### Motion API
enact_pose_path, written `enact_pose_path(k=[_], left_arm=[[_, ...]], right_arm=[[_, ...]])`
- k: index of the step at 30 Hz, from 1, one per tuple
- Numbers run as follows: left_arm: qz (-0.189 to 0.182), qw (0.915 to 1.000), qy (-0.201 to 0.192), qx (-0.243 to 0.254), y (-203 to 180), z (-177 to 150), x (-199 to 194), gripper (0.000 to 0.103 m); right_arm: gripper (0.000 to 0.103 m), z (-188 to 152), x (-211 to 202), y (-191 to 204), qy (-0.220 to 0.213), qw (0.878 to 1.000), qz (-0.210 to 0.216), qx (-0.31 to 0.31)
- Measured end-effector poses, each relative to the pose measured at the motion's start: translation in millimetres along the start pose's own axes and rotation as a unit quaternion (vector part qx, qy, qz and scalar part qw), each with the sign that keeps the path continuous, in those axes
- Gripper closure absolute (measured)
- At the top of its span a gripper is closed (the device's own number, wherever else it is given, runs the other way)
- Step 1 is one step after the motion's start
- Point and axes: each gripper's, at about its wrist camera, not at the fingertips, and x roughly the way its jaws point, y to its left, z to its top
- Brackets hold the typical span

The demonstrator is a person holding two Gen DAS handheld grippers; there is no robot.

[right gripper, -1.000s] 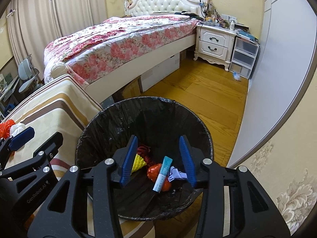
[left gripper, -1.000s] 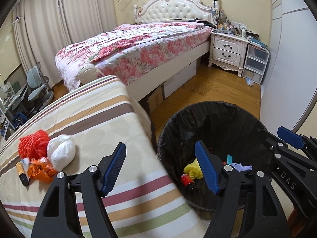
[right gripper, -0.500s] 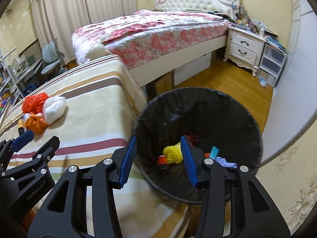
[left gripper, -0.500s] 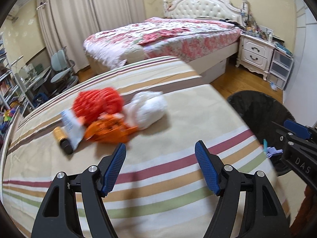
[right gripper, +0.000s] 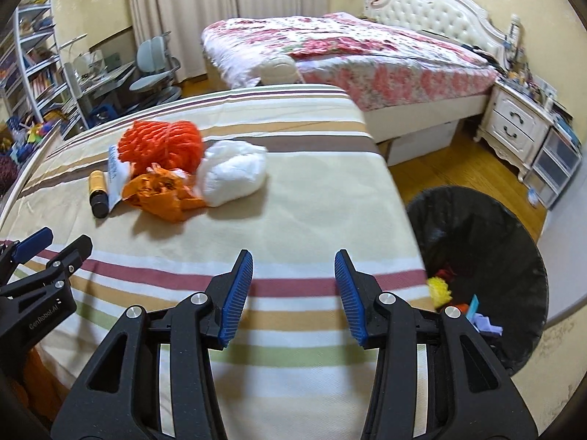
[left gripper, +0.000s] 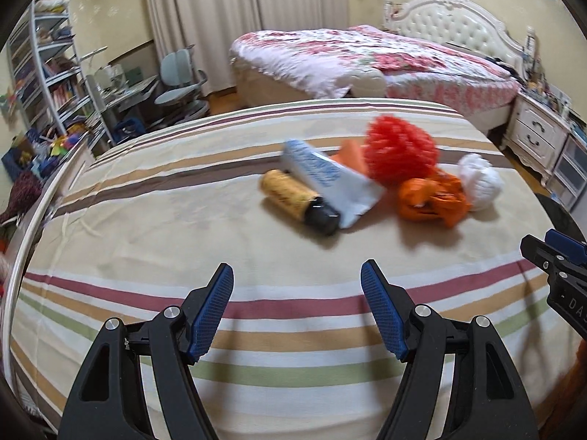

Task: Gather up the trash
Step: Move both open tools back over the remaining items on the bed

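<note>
- While several scraps already lie in the black-lined round bin (right gripper: 477, 256) on the floor beside the striped bed (left gripper: 183, 238), a cluster remains: red mesh ball (left gripper: 401, 154), white wad (left gripper: 480, 181), orange crumpled bag (left gripper: 431, 198), white squeeze tube (left gripper: 326, 179), yellow black-capped bottle (left gripper: 297, 201).
- Bottle and tube lie flat, side by side; in the left view their long axes slant toward the lower right.
- Left gripper (left gripper: 297, 308) and right gripper (right gripper: 293, 293) hang wide apart, empty, short of the cluster.

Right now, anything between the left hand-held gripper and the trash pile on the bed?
Nothing: in the left wrist view only bare striped bedsheet lies between the open left hand-held gripper and the trash pile.
</note>
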Motion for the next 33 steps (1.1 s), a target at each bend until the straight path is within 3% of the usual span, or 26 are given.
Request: enact_pose_path(k=[5, 7, 13, 20, 21, 24, 33], left_arm=[[0.008, 0.9998, 0.003, -0.015, 17, 5, 7, 0.033], [0.011, 0.9998, 0.004, -0.019, 23, 6, 9, 0.033], [0.015, 0.9996, 0.005, -0.024, 36, 10, 16, 0.033], [0.013, 0.9994, 0.008, -0.03, 42, 13, 20, 0.033], [0.011, 0.9995, 0.008, -0.029, 41, 13, 20, 0.032], [0.005, 0.9995, 0.007, -0.031, 41, 14, 20, 0.032], [-0.014, 0.9988, 0.003, -0.047, 35, 25, 22, 0.031]], right_arm=[[0.057, 15, 7, 20, -0.006, 1.0, 0.004, -0.013], [0.046, 24, 7, 25, -0.014, 1.0, 0.002, -0.015], [0.046, 44, 14, 32, -0.021, 1.0, 0.003, -0.014], [0.046, 52, 40, 35, 0.003, 1.0, 0.006, -0.01], [0.046, 51, 43, 34, 0.009, 1.0, 0.01, -0.008], [0.062, 48, 47, 30, 0.019, 1.0, 0.024, -0.003], [0.064, 40, 41, 10, 0.007, 1.0, 0.002, 0.01]])
